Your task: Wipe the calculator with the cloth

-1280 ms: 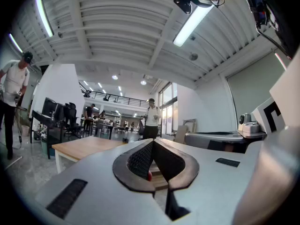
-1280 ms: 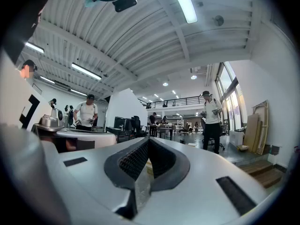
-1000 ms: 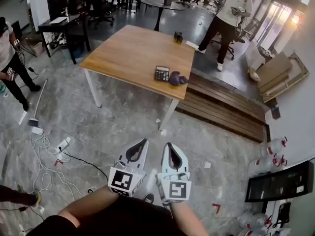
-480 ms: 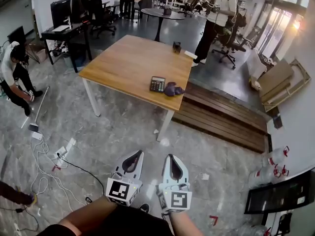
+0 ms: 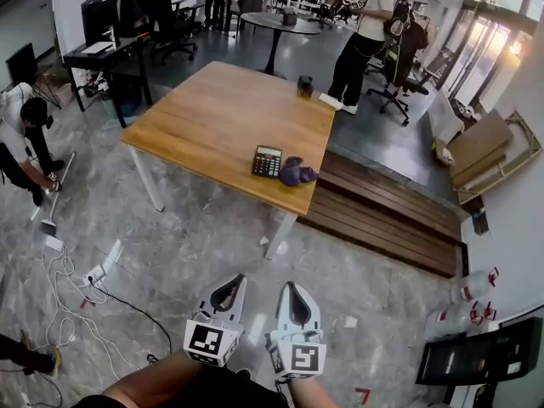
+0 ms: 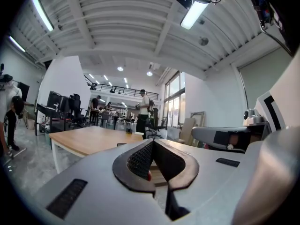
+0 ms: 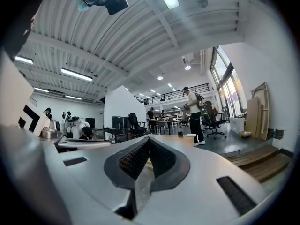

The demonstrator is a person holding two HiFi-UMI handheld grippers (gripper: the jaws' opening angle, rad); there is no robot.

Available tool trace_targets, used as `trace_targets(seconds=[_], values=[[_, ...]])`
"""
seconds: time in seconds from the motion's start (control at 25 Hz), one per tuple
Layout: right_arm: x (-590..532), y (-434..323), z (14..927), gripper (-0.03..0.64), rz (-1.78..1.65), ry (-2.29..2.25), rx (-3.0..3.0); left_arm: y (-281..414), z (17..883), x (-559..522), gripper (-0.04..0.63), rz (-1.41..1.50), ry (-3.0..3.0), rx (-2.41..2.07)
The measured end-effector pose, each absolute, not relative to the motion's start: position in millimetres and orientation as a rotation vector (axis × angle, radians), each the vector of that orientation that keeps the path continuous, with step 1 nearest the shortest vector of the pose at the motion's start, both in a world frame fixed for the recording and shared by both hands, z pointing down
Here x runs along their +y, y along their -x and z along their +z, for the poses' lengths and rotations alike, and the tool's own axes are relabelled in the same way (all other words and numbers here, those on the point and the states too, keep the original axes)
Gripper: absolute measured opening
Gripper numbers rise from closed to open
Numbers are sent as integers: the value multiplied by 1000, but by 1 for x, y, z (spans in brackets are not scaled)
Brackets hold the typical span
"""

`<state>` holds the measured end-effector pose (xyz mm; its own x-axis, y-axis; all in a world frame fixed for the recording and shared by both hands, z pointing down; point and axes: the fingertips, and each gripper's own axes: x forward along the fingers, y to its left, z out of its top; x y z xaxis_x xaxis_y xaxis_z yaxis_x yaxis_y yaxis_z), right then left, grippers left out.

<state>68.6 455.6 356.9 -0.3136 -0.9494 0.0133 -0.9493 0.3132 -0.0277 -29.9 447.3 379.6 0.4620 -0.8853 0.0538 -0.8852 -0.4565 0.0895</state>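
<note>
A dark calculator [image 5: 267,161] lies near the front right edge of a wooden table [image 5: 212,113], and a crumpled purple cloth [image 5: 294,173] sits just to its right, touching it or nearly so. Both grippers hang low in the head view, well short of the table and over the floor. My left gripper [image 5: 231,284] is shut with nothing in it. Beside it, my right gripper [image 5: 291,288] is shut and empty too. In the left gripper view the table [image 6: 89,139] shows beyond the closed jaws; the right gripper view shows the table top [image 7: 176,138] over its jaws.
A small dark cup [image 5: 305,86] and a white pad stand at the table's far edge. A wooden step platform [image 5: 382,211] lies right of the table. Cables [image 5: 64,279] trail over the floor at left. A person [image 5: 361,32] stands beyond the table; another crouches at left [image 5: 21,138].
The table, calculator and cloth have grown closer and shifted leftward in the head view. Both grippers sit lower in the frame. Their jaws stayed shut.
</note>
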Motion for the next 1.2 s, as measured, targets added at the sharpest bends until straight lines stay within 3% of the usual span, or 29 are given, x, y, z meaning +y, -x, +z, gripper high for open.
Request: trace_targets(seconds=[0.32, 0.64, 1.2], values=[[314, -34, 351, 15, -22, 1878, 2529, 61, 372, 298, 6, -12, -2645, -1512], [235, -18, 355, 15, -54, 1906, 2515, 76, 377, 215, 6, -12, -2632, -1470], [64, -64, 384, 15, -155, 1804, 2581, 24, 395, 47, 6, 60, -2584, -1528]])
